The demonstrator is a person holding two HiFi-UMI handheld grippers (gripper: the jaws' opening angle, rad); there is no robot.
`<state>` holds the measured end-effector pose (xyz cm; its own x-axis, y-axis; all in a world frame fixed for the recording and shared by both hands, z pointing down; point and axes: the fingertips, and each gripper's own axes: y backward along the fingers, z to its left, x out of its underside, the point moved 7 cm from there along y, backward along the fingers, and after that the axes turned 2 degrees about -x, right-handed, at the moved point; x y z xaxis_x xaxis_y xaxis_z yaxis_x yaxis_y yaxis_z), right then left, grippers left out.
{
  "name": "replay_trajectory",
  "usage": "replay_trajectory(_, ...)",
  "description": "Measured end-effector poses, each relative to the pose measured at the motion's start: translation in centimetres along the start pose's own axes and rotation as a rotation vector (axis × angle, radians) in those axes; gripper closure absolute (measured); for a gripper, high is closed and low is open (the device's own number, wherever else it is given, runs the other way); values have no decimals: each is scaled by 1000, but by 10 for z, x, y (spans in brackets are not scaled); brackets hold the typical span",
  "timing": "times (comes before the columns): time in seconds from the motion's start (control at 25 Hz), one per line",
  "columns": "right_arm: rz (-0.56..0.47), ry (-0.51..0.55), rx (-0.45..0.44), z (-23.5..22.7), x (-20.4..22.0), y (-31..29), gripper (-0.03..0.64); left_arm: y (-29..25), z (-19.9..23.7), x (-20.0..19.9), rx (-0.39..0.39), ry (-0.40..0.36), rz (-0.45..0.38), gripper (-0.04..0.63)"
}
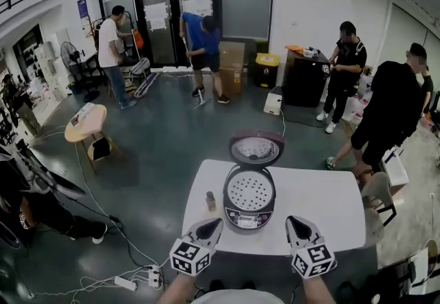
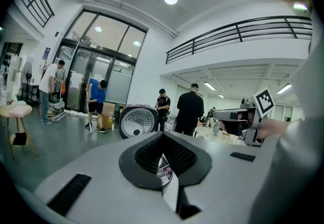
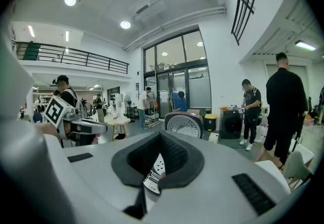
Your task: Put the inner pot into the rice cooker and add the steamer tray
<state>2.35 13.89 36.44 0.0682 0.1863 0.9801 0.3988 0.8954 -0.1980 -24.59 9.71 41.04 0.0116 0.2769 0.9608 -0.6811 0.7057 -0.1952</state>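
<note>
Head view: the rice cooker stands on a white table with its lid swung up and back. The perforated steamer tray sits in the cooker's mouth and covers it, so I can't make out the inner pot under it. A small bottle stands just left of the cooker. The left tongs hang over the table edge at the cooker's near left. The right tongs hang at its near right. Neither touches the cooker. A person in black stands on the floor beyond the cooker, off to its right.

Left gripper view: these tongs are closed with nothing held. Only a thin slit is left between them, and the cooker's front panel shows through it. The raised lid stands beyond them. The other tongs' marker cube shows on the far side of the cooker.

Right gripper view: these tongs are also closed and hold nothing. A bit of the holed tray and the cooker's front shows through their slit. The lid rises behind, and the left tongs show across the cooker.
</note>
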Motion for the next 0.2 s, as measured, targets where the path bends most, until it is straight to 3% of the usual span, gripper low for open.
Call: replay_trajectory(0.2, 2, 6, 2, 3, -3, 3, 606, 4, -1, -2, 1, -2, 0, 581)
